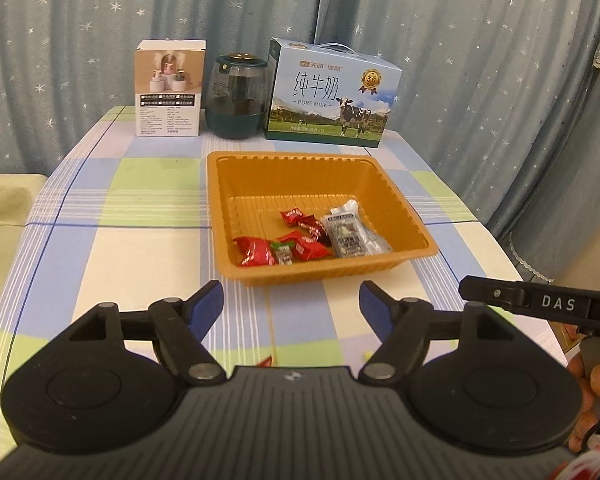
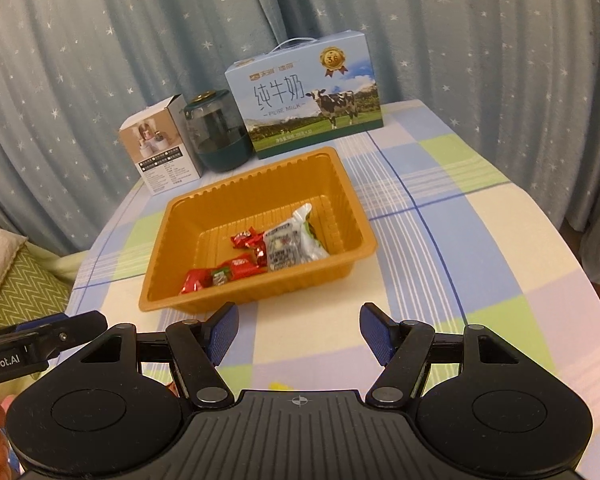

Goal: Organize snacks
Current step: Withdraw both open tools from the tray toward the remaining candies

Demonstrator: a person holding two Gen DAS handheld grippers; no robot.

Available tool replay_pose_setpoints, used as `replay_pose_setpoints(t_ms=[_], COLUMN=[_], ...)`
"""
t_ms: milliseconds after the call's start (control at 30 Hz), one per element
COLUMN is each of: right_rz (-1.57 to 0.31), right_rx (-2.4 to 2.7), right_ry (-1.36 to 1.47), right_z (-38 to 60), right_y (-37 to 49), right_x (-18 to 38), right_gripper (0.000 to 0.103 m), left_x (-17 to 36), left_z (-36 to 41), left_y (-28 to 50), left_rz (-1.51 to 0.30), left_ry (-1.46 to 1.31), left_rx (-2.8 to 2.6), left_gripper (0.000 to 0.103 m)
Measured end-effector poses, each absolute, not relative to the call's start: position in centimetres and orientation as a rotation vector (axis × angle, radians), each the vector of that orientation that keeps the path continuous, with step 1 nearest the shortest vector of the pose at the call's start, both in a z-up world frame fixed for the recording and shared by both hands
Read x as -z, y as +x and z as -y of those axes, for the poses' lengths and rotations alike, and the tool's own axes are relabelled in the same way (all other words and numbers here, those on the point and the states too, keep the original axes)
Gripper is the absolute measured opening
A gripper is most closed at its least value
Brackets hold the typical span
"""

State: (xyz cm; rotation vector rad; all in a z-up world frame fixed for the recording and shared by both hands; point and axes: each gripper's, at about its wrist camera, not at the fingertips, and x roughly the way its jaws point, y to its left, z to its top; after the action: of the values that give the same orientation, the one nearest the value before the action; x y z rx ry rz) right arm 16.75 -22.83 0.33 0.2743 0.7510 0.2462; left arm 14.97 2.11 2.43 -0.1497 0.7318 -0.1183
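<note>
An orange plastic tray [image 1: 260, 168] [image 2: 204, 216] stands in the middle of the checked tablecloth. In it lie several red candy wrappers [image 1: 256, 251] [image 2: 246, 240] and a silver-white snack packet [image 1: 350, 230] [image 2: 288, 240]. My left gripper [image 1: 291, 304] is open and empty, just in front of the tray's near edge. My right gripper [image 2: 299, 334] is open and empty, also in front of the tray, to its right. A red wrapper [image 1: 266, 361] and a small yellow bit [image 1: 366, 355] [image 2: 278, 385] lie on the cloth under the grippers, mostly hidden.
At the back of the table stand a white product box [image 1: 168, 88] [image 2: 160, 156], a dark green jar [image 1: 236, 96] [image 2: 218, 136] and a blue milk carton [image 1: 332, 94] [image 2: 304, 100]. Blue starred curtains hang behind. A bed lies to the left.
</note>
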Motion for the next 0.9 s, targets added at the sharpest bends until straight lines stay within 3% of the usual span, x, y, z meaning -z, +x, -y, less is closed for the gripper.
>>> replay_pose_setpoints(t_ms=[900], right_rz=[-0.805], right_rx=[-0.193], right_ry=[0.307], right_z=[23.2], right_y=[8.4], right_x=[2.3], right_gripper=[0.067], left_x=[0.5], left_z=[-3.2], left_y=[6.9], left_rz=[-0.796], left_ry=[-0.222], left_rx=[0.0], left_gripper=[0.082])
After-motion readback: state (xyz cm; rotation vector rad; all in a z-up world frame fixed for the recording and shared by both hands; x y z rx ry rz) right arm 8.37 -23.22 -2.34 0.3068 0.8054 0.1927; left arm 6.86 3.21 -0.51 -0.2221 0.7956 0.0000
